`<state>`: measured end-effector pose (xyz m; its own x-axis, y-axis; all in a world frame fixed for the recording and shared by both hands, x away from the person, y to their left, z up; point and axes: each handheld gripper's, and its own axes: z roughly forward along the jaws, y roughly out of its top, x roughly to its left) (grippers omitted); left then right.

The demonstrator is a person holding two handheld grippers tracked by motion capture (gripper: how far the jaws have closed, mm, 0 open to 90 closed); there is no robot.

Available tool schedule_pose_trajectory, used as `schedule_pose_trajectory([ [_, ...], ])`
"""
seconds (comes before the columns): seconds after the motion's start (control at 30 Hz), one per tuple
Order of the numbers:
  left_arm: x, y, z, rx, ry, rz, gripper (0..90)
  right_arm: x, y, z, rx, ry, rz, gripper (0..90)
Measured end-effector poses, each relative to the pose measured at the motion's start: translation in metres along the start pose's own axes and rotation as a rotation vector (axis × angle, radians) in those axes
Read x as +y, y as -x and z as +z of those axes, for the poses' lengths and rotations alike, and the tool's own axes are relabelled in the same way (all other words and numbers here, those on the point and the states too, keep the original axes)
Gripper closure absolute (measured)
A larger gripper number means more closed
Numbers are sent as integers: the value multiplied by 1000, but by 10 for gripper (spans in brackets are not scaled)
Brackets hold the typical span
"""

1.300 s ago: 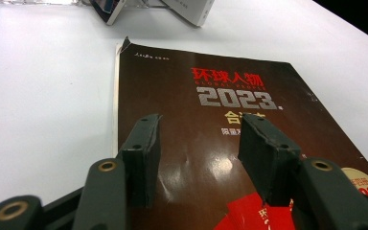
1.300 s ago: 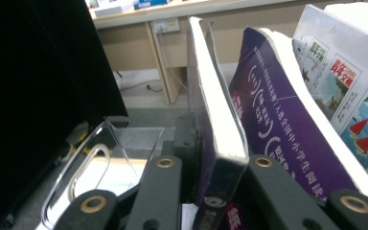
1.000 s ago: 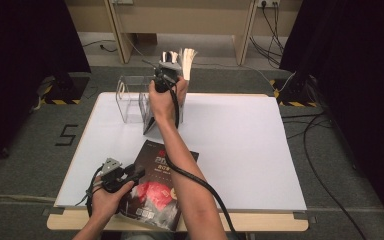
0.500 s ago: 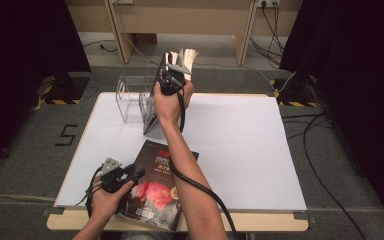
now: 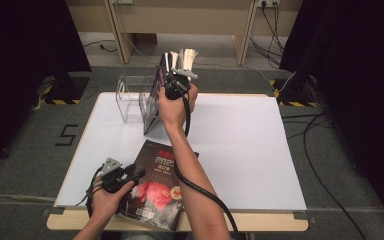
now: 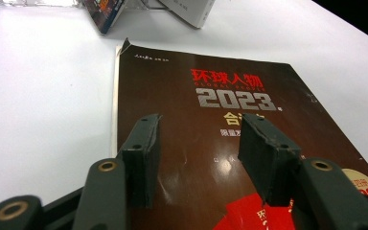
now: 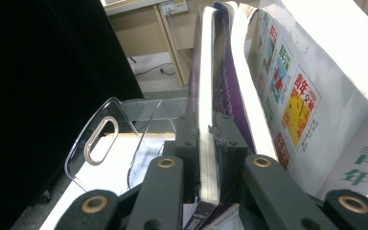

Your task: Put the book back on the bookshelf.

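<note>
My right gripper (image 5: 174, 81) is held up at the clear acrylic book rack (image 5: 128, 98), at the table's far left. Its jaws have just been closing and now pinch the page edge of a thin purple-covered book (image 7: 224, 72) that stands in the rack (image 7: 104, 139). In the right gripper view the pads of my right gripper (image 7: 206, 125) press on both sides of that book. A thick white book (image 7: 316, 86) leans against it. My left gripper (image 5: 134, 175) rests low at the front edge. It (image 6: 200, 132) is open over a dark brown magazine (image 6: 230, 96) lying flat, with nothing between its jaws.
The white tabletop (image 5: 250, 150) stretches bare to the right of the magazine (image 5: 156, 192). Cables (image 5: 325, 150) run over the grey floor to the right, and wooden furniture legs (image 5: 117, 25) stand beyond the table.
My right hand has shifted slightly to the right at the rack, and the standing books have moved with it. The left hand has stayed put.
</note>
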<state>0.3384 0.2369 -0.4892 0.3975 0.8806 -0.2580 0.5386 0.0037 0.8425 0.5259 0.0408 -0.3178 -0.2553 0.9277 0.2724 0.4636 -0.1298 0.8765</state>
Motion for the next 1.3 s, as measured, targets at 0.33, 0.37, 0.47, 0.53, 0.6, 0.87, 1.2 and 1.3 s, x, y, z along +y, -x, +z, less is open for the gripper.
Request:
schedule_pose_trajectory([
  [0.33,0,0,1,-2,-2,0,490,2,-15,4,-3,35,-119,841],
  [0.37,0,0,1,-2,-2,0,490,2,-17,4,7,37,-124,841],
  [0.47,0,1,0,-4,0,1,490,2,-15,5,-9,45,-98,841],
  [0.53,0,1,0,-4,0,1,490,2,-13,5,-16,44,-91,841],
  [0.6,0,1,0,-4,-1,1,491,1,-10,4,-36,46,-74,841],
  [0.87,0,2,0,-4,1,2,491,2,-8,6,-32,55,-103,840],
  [1.2,0,1,0,-3,3,-2,491,-2,-5,5,-47,56,-126,828],
  [1.3,0,1,0,-4,6,-1,491,-4,-4,4,-53,60,-141,800],
])
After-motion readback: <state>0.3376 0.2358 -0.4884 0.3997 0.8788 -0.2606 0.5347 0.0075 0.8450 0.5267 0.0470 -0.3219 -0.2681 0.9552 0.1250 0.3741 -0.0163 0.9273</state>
